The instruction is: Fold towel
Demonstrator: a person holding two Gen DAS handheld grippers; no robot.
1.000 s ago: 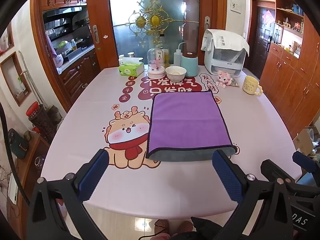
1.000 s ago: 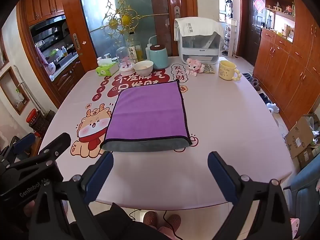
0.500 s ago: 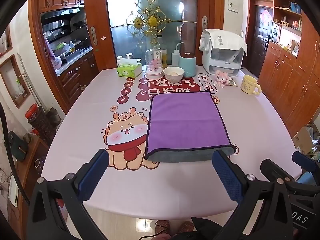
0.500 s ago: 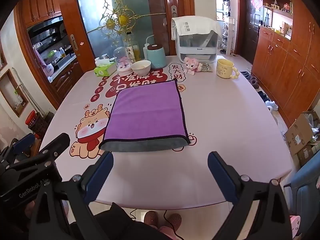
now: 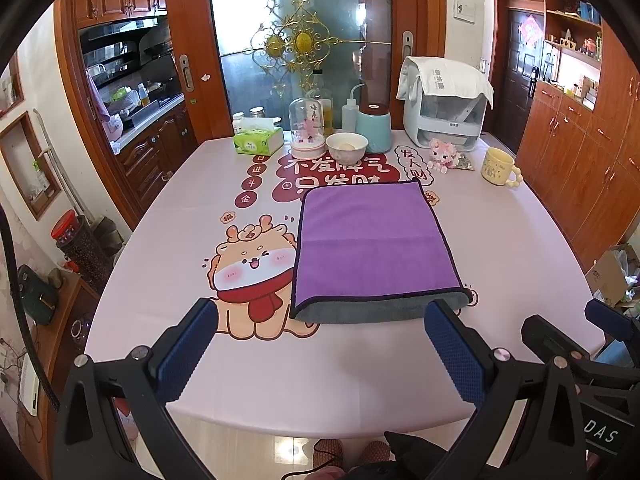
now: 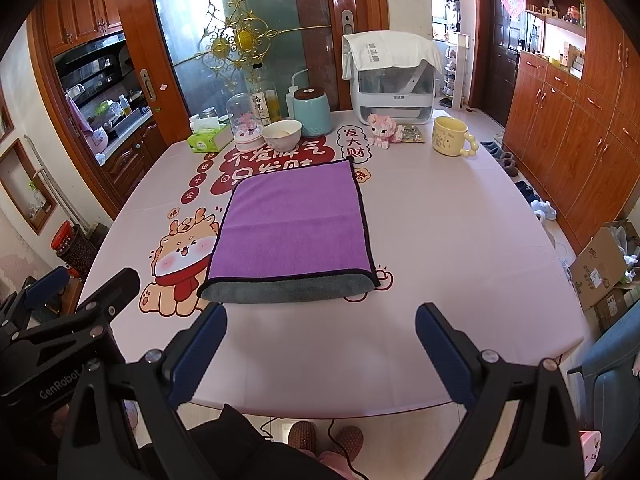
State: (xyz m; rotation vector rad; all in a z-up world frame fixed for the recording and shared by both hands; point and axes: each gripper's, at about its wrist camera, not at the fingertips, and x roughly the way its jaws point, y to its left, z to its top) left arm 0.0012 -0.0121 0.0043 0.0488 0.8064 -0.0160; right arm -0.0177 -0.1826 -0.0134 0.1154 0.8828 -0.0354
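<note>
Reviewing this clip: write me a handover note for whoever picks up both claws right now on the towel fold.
Left claw: open, empty, held above the near table edge, short of the towel.
Right claw: open, empty, also over the near edge, beside the left one.
Purple towel: lies flat mid-table on the pink tablecloth, already folded at least once; the grey underside shows along the near edge, where the fold bulges slightly.
Yellow mug, white bowl and other clutter sit at the far end, apart from the towel.
Done: one fold. Left: probably another fold, if a smaller bundle is wanted; neither claw touches the towel.
</note>
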